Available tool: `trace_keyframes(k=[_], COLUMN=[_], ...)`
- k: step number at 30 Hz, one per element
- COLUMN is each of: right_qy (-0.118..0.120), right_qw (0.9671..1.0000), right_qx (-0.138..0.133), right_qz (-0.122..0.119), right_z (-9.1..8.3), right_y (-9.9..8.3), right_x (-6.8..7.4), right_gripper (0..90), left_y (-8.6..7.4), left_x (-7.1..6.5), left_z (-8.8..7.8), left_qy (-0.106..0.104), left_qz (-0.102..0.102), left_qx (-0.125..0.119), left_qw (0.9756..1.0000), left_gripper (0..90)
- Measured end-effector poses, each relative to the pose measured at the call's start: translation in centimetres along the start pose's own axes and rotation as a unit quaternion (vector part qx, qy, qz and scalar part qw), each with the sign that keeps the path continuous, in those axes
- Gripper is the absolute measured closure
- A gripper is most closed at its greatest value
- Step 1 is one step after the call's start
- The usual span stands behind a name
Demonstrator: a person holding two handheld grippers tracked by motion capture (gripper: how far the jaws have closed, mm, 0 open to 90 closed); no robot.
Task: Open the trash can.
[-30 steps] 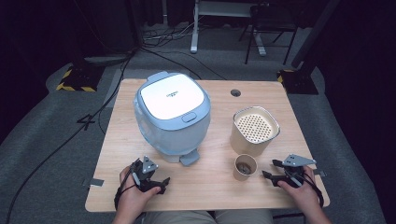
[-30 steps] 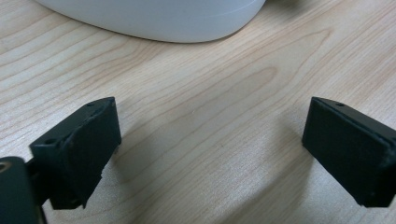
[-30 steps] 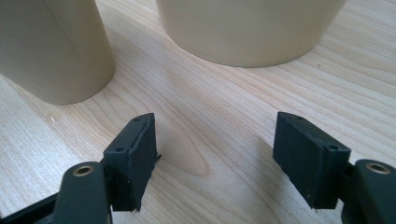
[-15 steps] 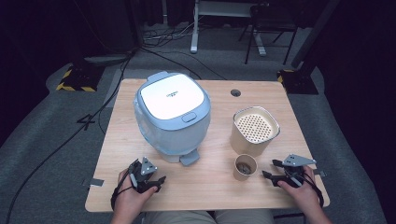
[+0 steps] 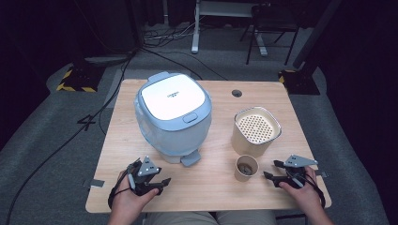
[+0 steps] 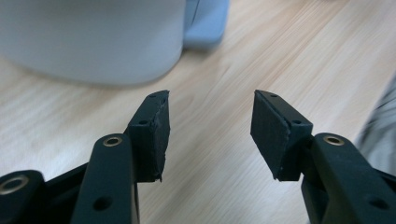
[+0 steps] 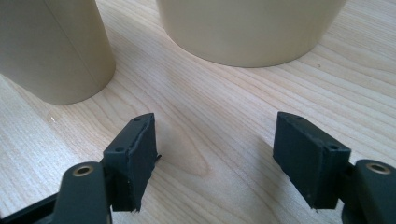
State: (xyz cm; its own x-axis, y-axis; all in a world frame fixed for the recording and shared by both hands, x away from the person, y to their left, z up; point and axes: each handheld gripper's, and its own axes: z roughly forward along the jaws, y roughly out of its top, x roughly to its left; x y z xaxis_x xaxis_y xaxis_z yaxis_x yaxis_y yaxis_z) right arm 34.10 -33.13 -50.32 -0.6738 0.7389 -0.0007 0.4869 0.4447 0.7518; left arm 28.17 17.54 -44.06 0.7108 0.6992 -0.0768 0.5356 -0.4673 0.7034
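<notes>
Left gripper (image 5: 157, 183) fingers (image 6: 152, 135) apart, empty

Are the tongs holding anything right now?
No. The left tongs and the right tongs both have only bare table between them. The paper cup stands untouched near the right tongs.

Bare wood of the table (image 5: 211, 187) runs along the near edge between the left gripper (image 5: 162, 183) and right gripper (image 5: 271, 169). The rice cooker (image 5: 172, 117) blocks the centre-left; the perforated-lid container (image 5: 256, 131) and small cup (image 5: 246, 168) stand just beside each other at right. A lane stays free between cooker and container.
</notes>
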Motion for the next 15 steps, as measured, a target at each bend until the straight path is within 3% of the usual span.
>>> trace_keyframes(k=[7,9,11,13,15], right_qy=[0.0,-0.001,-0.001,-0.001,-0.001], right_qw=[1.0,1.0,1.0,1.0,1.0], right_qx=[0.0,0.0,0.0,0.0,0.0], right_qz=[0.0,-0.001,-0.001,-0.001,-0.001], right_z=[0.0,0.0,0.0,0.0,0.0], right_y=[0.0,0.0,0.0,0.0,0.0], right_x=[0.0,0.0,0.0,0.0,0.0], right_gripper=[30.6,30.6,30.6,30.6,30.6], left_y=[1.5,2.1,2.3,3.3,3.5], left_x=[-0.4,-0.4,-0.4,-0.4,-0.4], left_z=[-1.8,-2.6,-2.9,-3.8,-4.0], left_qy=[-0.017,-0.033,-0.036,-0.051,-0.054], left_qz=[0.015,0.019,0.02,0.025,0.026], left_qx=[-0.047,-0.072,-0.079,-0.109,-0.115], left_qw=[0.9986,0.9967,0.996,0.9925,0.9916], left_gripper=[49.4,50.5,50.5,50.8,51.3])
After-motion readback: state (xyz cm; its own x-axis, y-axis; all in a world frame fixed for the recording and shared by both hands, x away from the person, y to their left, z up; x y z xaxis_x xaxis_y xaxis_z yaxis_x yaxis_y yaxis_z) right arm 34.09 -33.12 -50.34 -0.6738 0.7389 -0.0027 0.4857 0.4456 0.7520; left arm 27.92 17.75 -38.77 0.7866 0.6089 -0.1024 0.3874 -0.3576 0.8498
